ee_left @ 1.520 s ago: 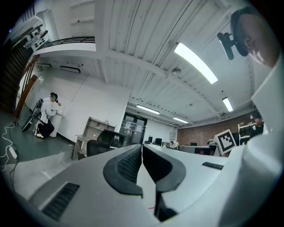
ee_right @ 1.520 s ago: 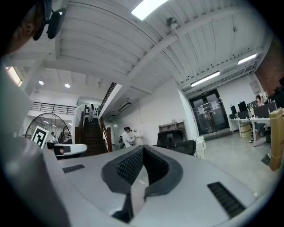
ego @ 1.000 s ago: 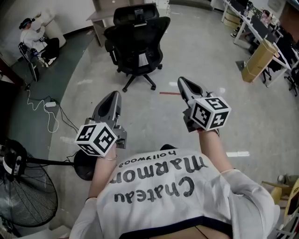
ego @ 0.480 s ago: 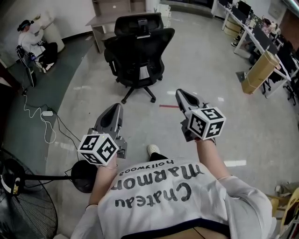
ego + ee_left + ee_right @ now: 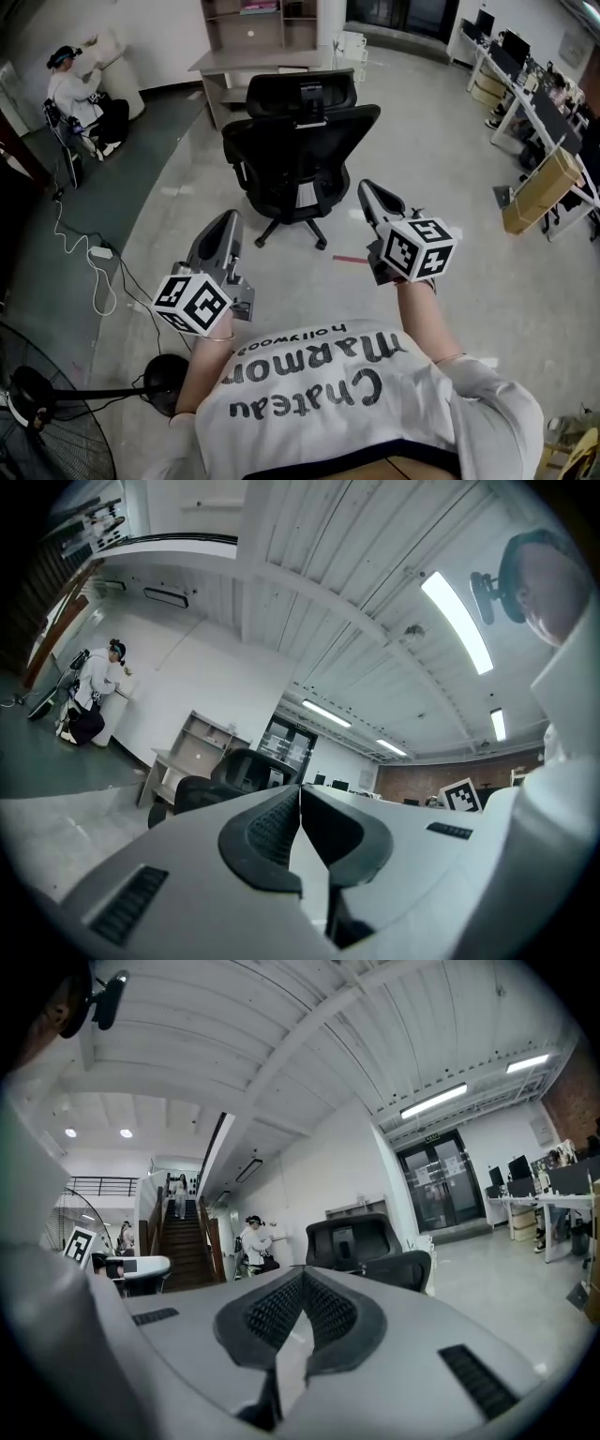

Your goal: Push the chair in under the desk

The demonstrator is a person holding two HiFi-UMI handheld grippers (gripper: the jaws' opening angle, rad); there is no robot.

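Facing office chair [image 5: 300,141] backrest; left tool [image 5: 228,217] and right tool [image 5: 370,187] both closed together, empty, not touching it. It stands clear of tabletop [image 5: 234,64]; whole push remains.

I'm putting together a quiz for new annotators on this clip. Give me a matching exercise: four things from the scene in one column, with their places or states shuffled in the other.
Things:
1. chair
2. desk
3. fan
4. left claw

Place or state:
A. shut, nothing in it
B. against the far wall
C. bottom left corner of the head view
D. on open floor, short of the desk

Pairs: 1-D, 2-B, 3-C, 4-A
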